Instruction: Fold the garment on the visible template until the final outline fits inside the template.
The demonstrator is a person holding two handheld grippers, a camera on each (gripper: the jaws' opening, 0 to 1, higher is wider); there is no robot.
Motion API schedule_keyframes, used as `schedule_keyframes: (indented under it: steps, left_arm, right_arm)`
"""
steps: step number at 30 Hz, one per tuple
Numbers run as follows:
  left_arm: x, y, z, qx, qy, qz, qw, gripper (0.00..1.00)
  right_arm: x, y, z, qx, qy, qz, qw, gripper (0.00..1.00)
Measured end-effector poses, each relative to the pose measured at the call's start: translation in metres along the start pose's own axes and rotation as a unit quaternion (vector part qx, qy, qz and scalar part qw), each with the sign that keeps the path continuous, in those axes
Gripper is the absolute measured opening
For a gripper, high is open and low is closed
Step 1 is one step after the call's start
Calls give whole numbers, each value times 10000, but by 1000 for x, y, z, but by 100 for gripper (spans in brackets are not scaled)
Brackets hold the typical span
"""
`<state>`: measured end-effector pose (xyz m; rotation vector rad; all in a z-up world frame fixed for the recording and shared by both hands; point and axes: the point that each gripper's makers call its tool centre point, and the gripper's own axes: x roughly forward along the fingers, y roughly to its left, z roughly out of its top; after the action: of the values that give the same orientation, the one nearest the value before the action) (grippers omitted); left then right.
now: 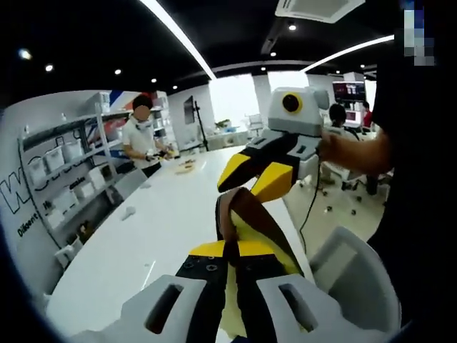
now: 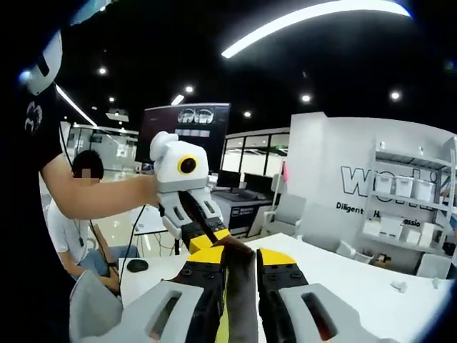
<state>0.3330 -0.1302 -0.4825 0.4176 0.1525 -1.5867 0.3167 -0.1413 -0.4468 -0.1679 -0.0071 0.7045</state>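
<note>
Hanging lifted above the long white table (image 1: 164, 214), the brown and yellow garment (image 1: 251, 221) is clamped at one edge between the left gripper (image 1: 230, 250) jaws and at another between the right gripper (image 2: 241, 256) jaws, both raised close together over that table.

An open-plan office and lab space is stretching around us: ceiling light strips (image 1: 178, 36) are glowing on a black ceiling, a long white table (image 1: 143, 236) is running past shelves of white bins (image 1: 64, 164), and a wall screen (image 2: 187, 125) is hanging above desks where seated people (image 2: 78, 229) are working.
</note>
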Motion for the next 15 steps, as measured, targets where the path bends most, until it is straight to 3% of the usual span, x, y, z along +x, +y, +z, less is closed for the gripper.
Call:
schedule_keyframes:
  steps: [15]
  left_arm:
    - [-15,25,-5,-508,-21,749,9959,5]
  right_arm:
    - [8,21,-21,-41,323,154,9993,18]
